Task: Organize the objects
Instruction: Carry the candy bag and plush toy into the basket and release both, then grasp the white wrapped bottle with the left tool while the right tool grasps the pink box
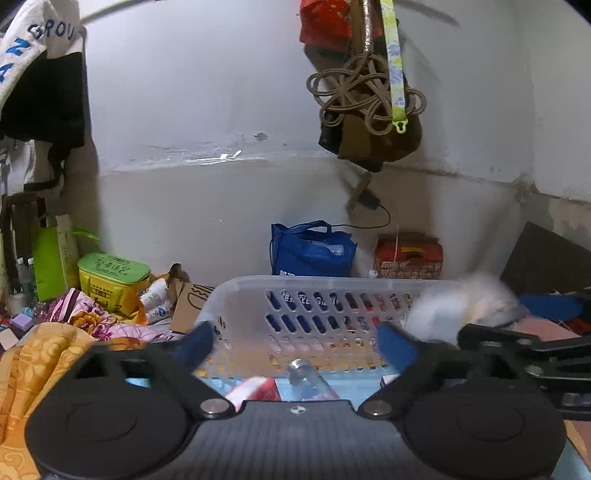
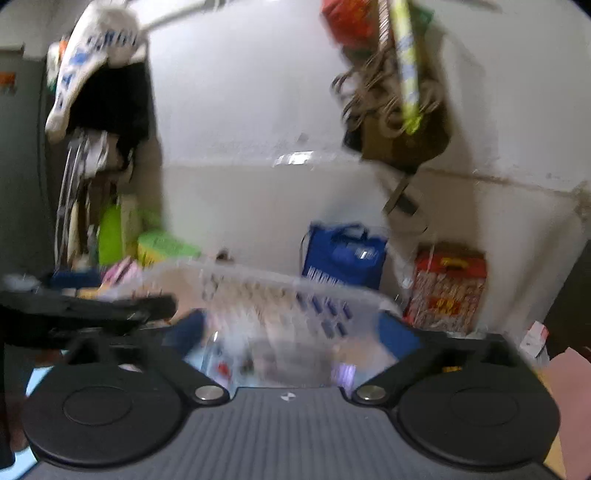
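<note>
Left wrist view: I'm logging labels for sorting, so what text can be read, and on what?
"GROU": blue letters on the white hanging garment, upper left; cut off.
"Z" and part of an "A": same garment, lower.
Green-and-yellow lidded box: dark characters on the lid, too small to read.
Blue fabric tote bag: white print at its base, hidden by the translucent plastic basket.
Red patterned carton: print unreadable.

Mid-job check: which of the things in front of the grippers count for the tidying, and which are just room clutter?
Job:
- white slotted basket
- clear bottle in it
- red-and-white packet beside the bottle
- left gripper, open
- right gripper, open

Lying about:
- blue bag
- red box
- green-lidded yellow box
- hanging brown bag
</note>
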The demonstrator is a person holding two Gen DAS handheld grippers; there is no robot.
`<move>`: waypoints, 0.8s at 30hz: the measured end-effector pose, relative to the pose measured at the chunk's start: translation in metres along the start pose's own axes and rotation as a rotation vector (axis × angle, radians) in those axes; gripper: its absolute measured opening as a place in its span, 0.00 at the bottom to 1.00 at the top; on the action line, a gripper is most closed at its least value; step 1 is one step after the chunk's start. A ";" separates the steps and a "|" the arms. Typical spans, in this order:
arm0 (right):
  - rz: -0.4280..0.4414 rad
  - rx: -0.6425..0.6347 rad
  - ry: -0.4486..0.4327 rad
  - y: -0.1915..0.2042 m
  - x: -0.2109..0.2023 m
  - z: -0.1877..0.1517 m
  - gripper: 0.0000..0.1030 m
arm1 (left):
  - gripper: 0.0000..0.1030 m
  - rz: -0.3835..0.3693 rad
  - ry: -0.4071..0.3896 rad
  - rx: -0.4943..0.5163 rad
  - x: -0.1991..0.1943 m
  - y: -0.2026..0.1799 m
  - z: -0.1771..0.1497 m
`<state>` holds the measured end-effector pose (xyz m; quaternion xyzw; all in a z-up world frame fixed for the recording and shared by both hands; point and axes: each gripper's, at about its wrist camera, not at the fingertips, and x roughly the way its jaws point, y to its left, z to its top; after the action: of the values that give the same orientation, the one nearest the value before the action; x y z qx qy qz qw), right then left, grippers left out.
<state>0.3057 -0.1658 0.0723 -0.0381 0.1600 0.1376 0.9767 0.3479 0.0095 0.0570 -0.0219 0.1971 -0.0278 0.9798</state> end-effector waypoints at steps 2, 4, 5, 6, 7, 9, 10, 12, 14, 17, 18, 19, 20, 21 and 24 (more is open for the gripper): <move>0.009 0.035 -0.017 -0.004 -0.018 -0.001 1.00 | 1.00 -0.016 -0.033 -0.012 -0.015 0.006 -0.003; 0.052 0.078 -0.034 -0.009 -0.040 -0.007 1.00 | 1.00 -0.036 -0.069 -0.034 -0.038 0.015 -0.010; 0.070 0.097 -0.045 -0.010 -0.051 -0.013 1.00 | 1.00 -0.052 -0.077 -0.035 -0.047 0.018 -0.014; 0.082 0.115 -0.045 -0.011 -0.061 -0.020 1.00 | 1.00 -0.069 -0.079 -0.036 -0.055 0.021 -0.019; 0.093 0.139 -0.037 -0.013 -0.071 -0.033 1.00 | 1.00 -0.077 -0.070 -0.036 -0.061 0.024 -0.026; 0.118 0.206 -0.003 -0.015 -0.076 -0.060 1.00 | 1.00 -0.056 -0.008 -0.014 -0.066 0.028 -0.046; 0.128 0.222 0.049 -0.014 -0.073 -0.073 1.00 | 1.00 -0.038 0.025 -0.012 -0.066 0.032 -0.058; 0.129 0.201 0.148 -0.011 -0.061 -0.093 1.00 | 1.00 -0.026 0.089 -0.013 -0.062 0.039 -0.079; 0.101 0.165 0.198 -0.006 -0.053 -0.107 1.00 | 1.00 -0.031 0.155 -0.020 -0.054 0.045 -0.095; 0.093 0.107 0.204 0.000 -0.049 -0.110 1.00 | 1.00 -0.025 0.197 -0.033 -0.050 0.050 -0.106; 0.080 0.088 0.207 0.002 -0.046 -0.111 1.00 | 1.00 -0.015 0.192 -0.035 -0.049 0.051 -0.106; 0.071 0.079 0.216 0.003 -0.044 -0.111 1.00 | 1.00 -0.006 0.191 -0.039 -0.049 0.053 -0.107; 0.070 0.078 0.226 0.004 -0.040 -0.112 1.00 | 1.00 -0.005 0.191 -0.049 -0.049 0.057 -0.107; 0.074 0.079 0.238 0.004 -0.037 -0.113 1.00 | 1.00 -0.015 0.193 -0.069 -0.048 0.060 -0.108; 0.076 0.063 0.259 0.009 -0.033 -0.118 1.00 | 1.00 -0.029 0.193 -0.084 -0.047 0.067 -0.112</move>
<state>0.2376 -0.1797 -0.0290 -0.0187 0.2904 0.1632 0.9427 0.2646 0.0760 -0.0316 -0.0631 0.2911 -0.0356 0.9540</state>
